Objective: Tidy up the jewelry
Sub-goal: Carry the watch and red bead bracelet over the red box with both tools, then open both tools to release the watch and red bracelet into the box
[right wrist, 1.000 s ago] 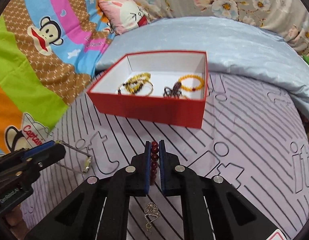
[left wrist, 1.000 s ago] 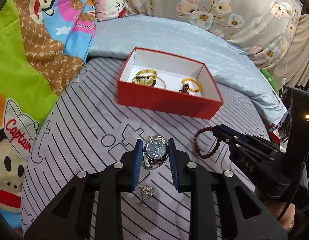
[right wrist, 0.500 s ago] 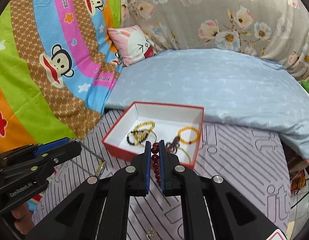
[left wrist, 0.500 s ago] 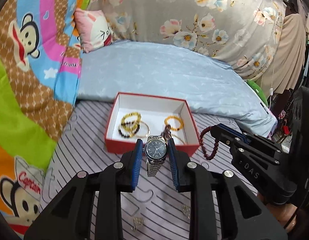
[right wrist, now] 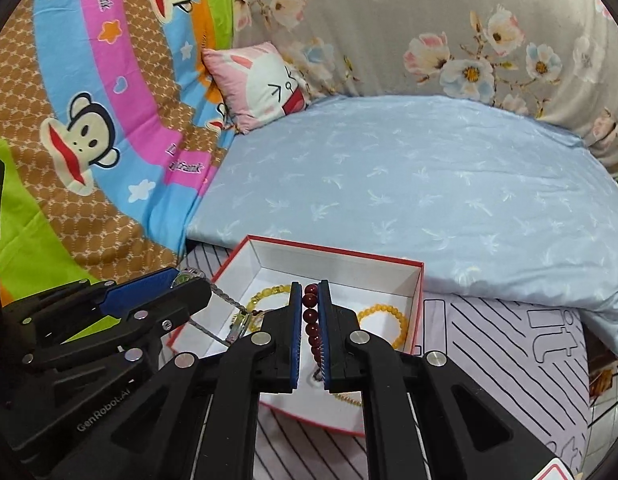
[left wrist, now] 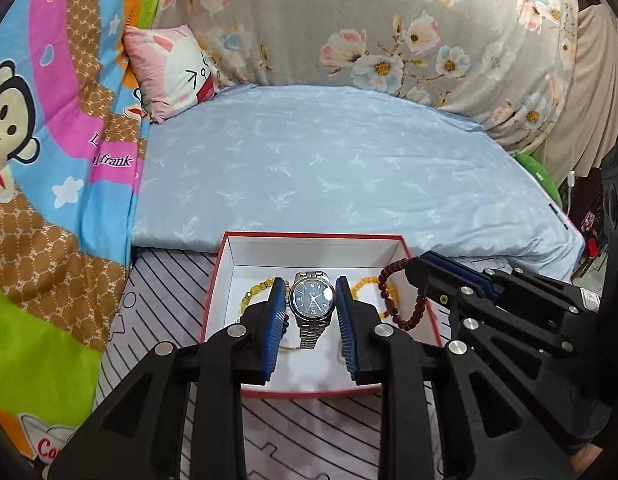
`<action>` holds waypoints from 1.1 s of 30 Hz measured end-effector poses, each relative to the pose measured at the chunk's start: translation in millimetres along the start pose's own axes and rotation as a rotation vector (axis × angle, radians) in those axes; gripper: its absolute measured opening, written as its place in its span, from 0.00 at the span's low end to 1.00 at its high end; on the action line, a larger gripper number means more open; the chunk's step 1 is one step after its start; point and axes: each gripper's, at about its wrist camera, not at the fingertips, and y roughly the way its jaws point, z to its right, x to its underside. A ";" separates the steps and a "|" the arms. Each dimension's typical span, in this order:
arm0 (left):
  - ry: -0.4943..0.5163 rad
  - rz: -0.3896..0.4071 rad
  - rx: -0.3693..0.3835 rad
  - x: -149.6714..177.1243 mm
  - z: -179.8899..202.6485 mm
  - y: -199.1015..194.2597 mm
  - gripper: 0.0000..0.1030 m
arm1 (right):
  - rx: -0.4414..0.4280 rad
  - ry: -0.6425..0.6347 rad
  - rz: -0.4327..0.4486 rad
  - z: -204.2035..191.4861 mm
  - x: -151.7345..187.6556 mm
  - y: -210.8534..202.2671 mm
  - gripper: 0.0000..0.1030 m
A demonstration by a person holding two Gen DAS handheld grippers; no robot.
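Watch [left wrist: 312,300], steel band, dark dial, pinched by its case in the left gripper [left wrist: 311,304], band hanging lengthwise toward the frame's bottom, directly over the red box [left wrist: 309,236] at lower centre. Dark red bead bracelet [right wrist: 311,322], clamped in the right gripper [right wrist: 309,320], hangs over the same box beside yellow bead bracelets [right wrist: 383,316].

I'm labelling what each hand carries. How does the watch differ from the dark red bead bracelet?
The watch is silver metal with a dark dial and link band; the bracelet is a loop of round red beads. The left gripper holds the watch, the right gripper the bracelet. Both hang over the red box.
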 end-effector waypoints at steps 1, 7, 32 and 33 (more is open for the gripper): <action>0.004 -0.009 -0.016 -0.8 -0.2 10.2 0.24 | 0.005 -0.005 -0.010 1.1 0.7 8.0 0.07; -0.013 -0.066 -0.052 3.1 -10.0 52.3 0.24 | 0.023 -0.026 -0.054 2.6 7.5 43.1 0.07; -0.018 -0.071 -0.143 16.6 -8.8 52.6 0.51 | 0.058 0.051 -0.053 15.9 26.9 38.2 0.31; -0.017 -0.068 -0.143 17.4 -7.6 48.2 0.51 | 0.058 0.054 -0.050 15.6 27.2 33.9 0.31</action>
